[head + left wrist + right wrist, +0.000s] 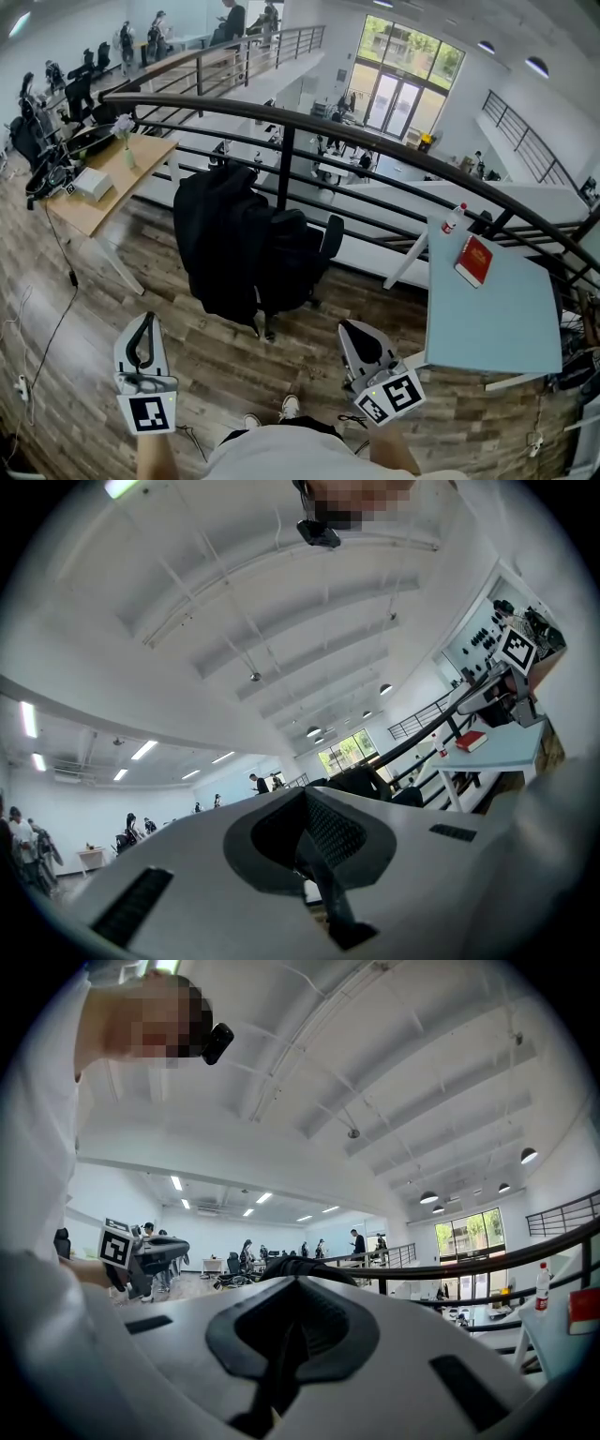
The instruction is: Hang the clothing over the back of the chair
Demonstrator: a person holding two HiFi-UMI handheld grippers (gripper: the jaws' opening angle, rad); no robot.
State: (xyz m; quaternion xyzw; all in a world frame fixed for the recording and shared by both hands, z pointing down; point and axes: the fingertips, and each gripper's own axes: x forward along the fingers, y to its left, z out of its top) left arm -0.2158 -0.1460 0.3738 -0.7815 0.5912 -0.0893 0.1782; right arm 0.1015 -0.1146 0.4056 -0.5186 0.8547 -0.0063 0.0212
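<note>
Left claw point(145, 323) clenched and empty; clothing point(220, 234) draped on the chair point(305, 253); right claw point(352, 330) clenched and empty.
The black clothing lies over the chair back and bulks toward its left side, so its uneven weight may pull it off, or a bump may roll the chair and shed it. Both claws hang well apart from the chair. The wood floor point(206, 366) carries a wooden table point(94, 211) at left, the chair in front of a dark railing point(375, 131), and a blue table point(497, 319) at right with a bottle point(453, 217) and a red book point(473, 260) near its far edge.
</note>
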